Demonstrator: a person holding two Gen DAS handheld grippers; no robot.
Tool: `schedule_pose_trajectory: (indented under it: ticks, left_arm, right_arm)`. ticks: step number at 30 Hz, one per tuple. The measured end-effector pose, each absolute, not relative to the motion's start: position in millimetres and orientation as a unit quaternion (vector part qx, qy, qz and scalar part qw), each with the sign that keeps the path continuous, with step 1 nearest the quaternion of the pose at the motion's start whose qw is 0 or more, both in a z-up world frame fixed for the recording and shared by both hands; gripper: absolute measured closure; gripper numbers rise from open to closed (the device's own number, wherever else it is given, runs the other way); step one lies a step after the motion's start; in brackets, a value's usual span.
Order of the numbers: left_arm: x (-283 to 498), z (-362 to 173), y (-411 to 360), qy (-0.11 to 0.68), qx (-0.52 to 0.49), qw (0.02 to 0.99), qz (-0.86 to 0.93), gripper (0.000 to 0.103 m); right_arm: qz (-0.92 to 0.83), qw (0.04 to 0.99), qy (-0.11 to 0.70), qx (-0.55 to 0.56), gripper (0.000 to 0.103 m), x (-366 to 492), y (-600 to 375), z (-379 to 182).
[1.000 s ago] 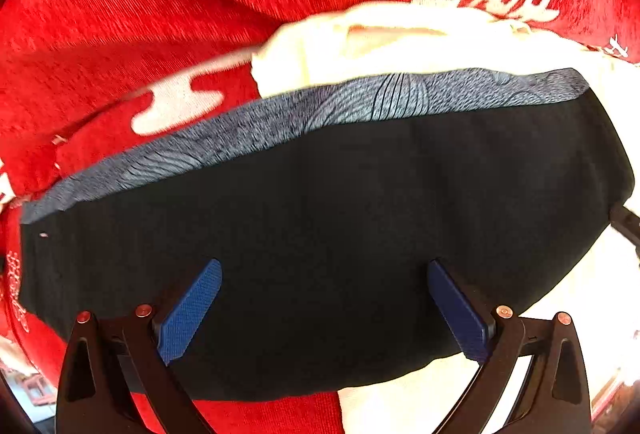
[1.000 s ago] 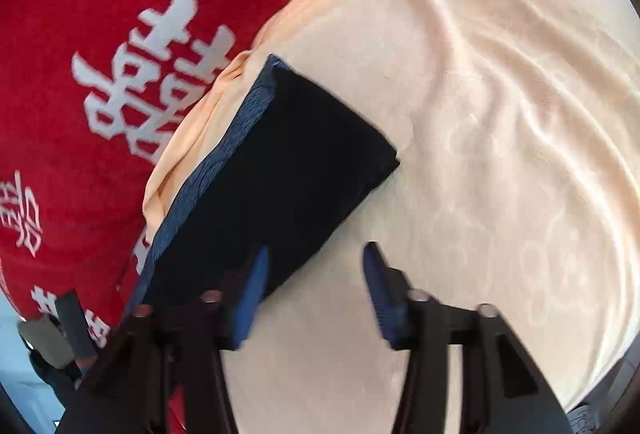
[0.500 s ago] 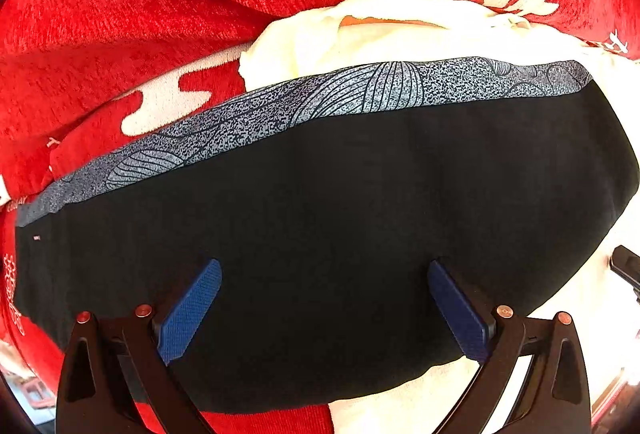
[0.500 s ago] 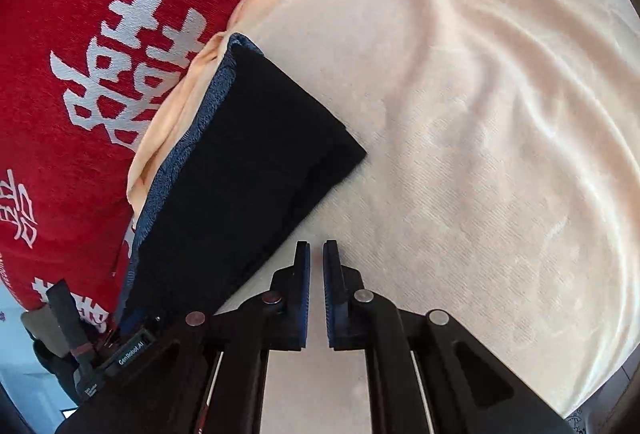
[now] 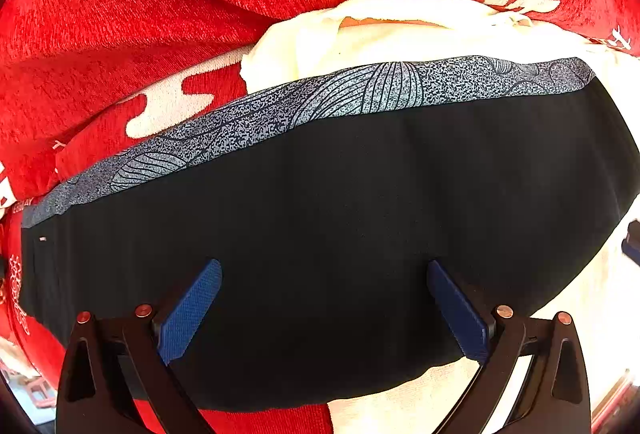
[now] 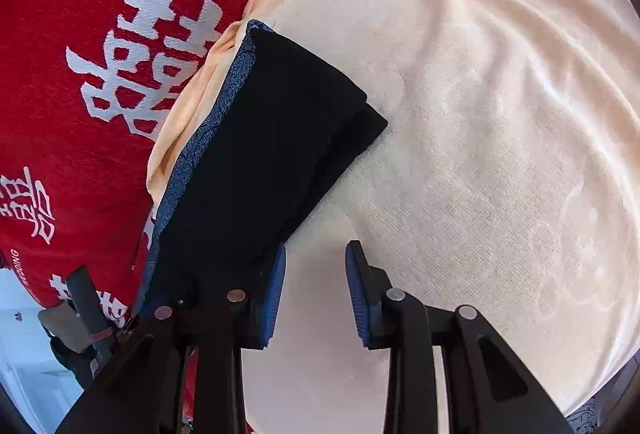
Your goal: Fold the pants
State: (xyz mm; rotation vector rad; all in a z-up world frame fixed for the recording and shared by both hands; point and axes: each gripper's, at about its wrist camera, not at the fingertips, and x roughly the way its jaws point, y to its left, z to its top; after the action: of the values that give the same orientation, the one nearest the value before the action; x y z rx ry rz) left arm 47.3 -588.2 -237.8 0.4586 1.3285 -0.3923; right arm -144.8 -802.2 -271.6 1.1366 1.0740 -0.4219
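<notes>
The left gripper (image 5: 324, 298) hovers low over the folded pants (image 5: 340, 234), jaws spread wide, holding nothing. The right gripper (image 6: 316, 290) sits just beside the pants' (image 6: 264, 153) long edge, jaws parted and empty. The dark, patterned-trim bundle lies on a cream towel (image 6: 480, 153), plush and rippled, spread across a red blanket (image 6: 80, 33) with white characters.

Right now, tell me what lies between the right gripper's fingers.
Only bare cream towel, per the right wrist view; the folded pants sit beside the right gripper.
</notes>
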Motion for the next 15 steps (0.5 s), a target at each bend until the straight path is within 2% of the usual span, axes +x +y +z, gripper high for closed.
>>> schedule_pose_trajectory:
  ticks: [3,6,11,12,13,15]
  left_arm:
    - [48,-238,-591,0.605,0.211,0.746,-0.179,0.0]
    - [49,-238,-592,0.605,0.211,0.747,-0.178,0.0]
    - [47,-238,-592,0.605,0.21,0.748,-0.176,0.0]
    - [47,-238,-592,0.605,0.21,0.748,-0.176,0.0]
    - [48,-238,-592,0.604,0.212,0.748,-0.177,0.0]
    - [48,-238,-592,0.603,0.214,0.748,-0.177,0.0]
  right_arm:
    - [-0.21,0.699,0.463,0.503,0.068,-141,-814,-267]
    - [-0.218,0.688,0.447,0.528,0.057,-135,-831,-275]
    - [-0.2,0.658,0.407,0.601,0.056,-137,-844,-294]
    - [-0.2,0.657,0.402,0.606,0.059,-139,-845,-295]
    - [-0.203,0.657,0.402,0.605,0.072,-141,-845,-295]
    - [-0.202,0.66,0.398,0.604,0.08,-146,-845,-293]
